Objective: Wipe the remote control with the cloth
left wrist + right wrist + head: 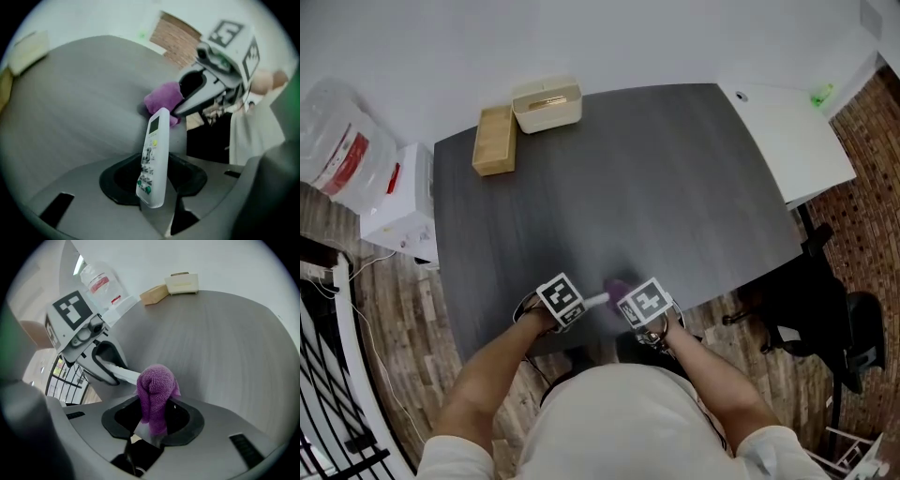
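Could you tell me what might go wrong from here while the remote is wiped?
The left gripper holds the remote only by its lower end, so pressure from the cloth could lever it loose. It is near the edge of the table; a dropped remote might hit the floor.

No legible text or labels.
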Motion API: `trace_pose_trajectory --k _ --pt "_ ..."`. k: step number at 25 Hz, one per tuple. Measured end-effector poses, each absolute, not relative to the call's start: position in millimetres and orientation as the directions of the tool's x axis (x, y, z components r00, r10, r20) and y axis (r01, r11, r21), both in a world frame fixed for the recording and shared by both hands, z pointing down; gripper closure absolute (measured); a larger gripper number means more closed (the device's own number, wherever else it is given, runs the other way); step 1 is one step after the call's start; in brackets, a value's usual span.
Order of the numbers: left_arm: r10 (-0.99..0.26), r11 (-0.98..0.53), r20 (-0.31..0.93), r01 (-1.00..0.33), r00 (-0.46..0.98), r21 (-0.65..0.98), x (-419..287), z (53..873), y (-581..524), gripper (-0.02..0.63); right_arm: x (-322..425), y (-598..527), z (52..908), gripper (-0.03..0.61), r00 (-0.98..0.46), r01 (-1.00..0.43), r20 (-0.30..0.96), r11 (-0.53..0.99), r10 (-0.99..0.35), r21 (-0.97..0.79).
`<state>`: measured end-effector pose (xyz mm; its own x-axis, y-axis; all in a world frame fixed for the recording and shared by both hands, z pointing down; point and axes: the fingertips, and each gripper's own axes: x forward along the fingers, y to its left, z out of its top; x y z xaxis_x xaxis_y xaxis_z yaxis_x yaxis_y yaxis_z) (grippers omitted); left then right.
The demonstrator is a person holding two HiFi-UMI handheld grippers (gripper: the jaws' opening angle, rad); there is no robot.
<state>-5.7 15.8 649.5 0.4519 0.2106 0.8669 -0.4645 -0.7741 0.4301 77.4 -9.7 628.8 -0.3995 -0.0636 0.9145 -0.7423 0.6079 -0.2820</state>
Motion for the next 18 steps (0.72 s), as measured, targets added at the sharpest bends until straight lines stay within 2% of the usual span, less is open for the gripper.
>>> trace_pose_trajectory --k 3,6,8,11,15,18 --pt "0.213 -0.478 0.703 -0.556 0.678 0.680 6 638 17 0.463 79 -24 619 0.454 -0.425 -0.756 0.897 0.593 -0.123 -0.277" --pt "0.099 -0.227 0.546 -0.515 0.832 0.827 15 622 8 0.469 81 -43 604 0.454 -0.421 -0.768 0.878 0.604 -0.225 -0.214" --pt "0.026 -0.140 0.484 -0.476 0.875 0.868 17 614 2 0.469 78 -55 592 0.454 -0.419 -0.763 0.854 0.630 -0.308 -0.148" --pt "-0.043 -0.110 0.438 -0.440 0.898 0.892 20 604 -5 0.471 59 -64 573 0.454 -0.444 -0.696 0.807 0.717 -0.389 -0.037" --pt "-0.090 -0.172 0.394 -0.404 0.915 0.898 31 582 -15 0.497 33 -56 555 0.454 -0.491 -0.580 0.769 0.812 -0.409 0.061" --pt "-0.138 -0.191 0.330 -0.352 0.934 0.916 27 568 -24 0.499 30 -54 547 0.454 -0.515 -0.563 0.755 0.824 -0.405 0.058"
